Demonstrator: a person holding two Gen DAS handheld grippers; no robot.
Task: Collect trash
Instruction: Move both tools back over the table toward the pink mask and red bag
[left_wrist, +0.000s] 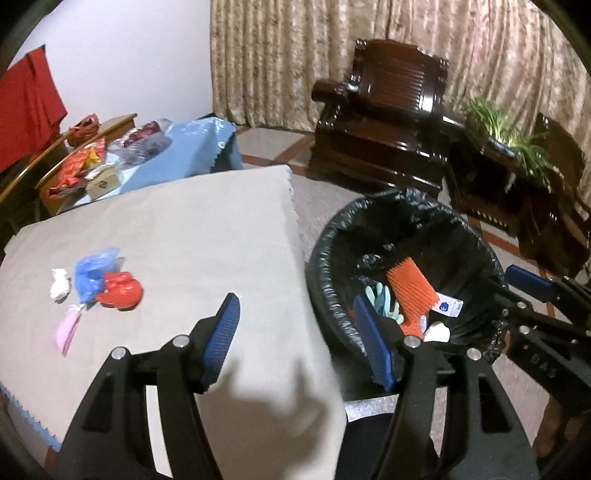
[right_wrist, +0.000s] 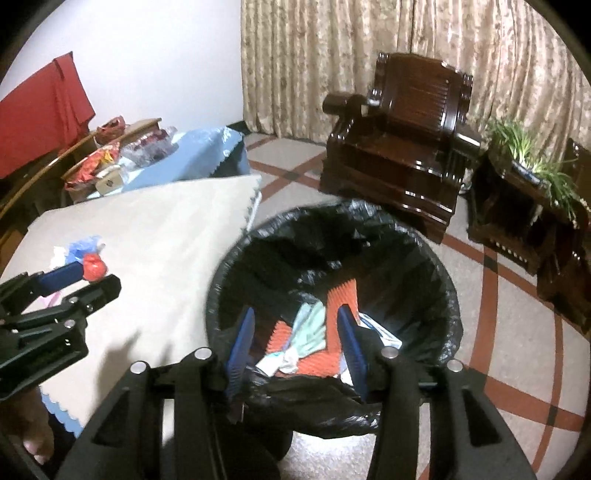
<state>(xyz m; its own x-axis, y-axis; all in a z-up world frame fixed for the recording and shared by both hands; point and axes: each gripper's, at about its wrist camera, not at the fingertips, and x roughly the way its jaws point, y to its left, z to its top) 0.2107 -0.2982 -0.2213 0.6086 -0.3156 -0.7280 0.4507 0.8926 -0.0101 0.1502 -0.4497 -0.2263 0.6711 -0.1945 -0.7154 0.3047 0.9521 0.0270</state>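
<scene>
A bin with a black liner (left_wrist: 325, 258) (right_wrist: 221, 280) stands on the floor to the right of the table's beige cloth (left_wrist: 184, 221) (right_wrist: 147, 229). Inside lie an orange ridged piece (left_wrist: 410, 284) (right_wrist: 345, 295), a pale green glove (left_wrist: 382, 301) (right_wrist: 312, 328) and a white card (left_wrist: 448, 306). On the cloth sit a red crumpled wrapper (left_wrist: 120, 293) (right_wrist: 93, 267), a blue plastic bag (left_wrist: 92, 271), a white paper wad (left_wrist: 60, 286) and a pink slip (left_wrist: 68, 330). My left gripper (left_wrist: 295, 314) is open and empty, astride the table edge and bin rim. My right gripper (right_wrist: 295, 317) is open over the bin, nothing between its pads.
A dark wooden armchair (left_wrist: 388, 122) (right_wrist: 406, 140) and a side table with a green plant (left_wrist: 506, 133) (right_wrist: 532, 155) stand behind the bin. A second table with a blue cloth (left_wrist: 177, 155) carries packets and a box. A red cloth (left_wrist: 26, 107) hangs at far left.
</scene>
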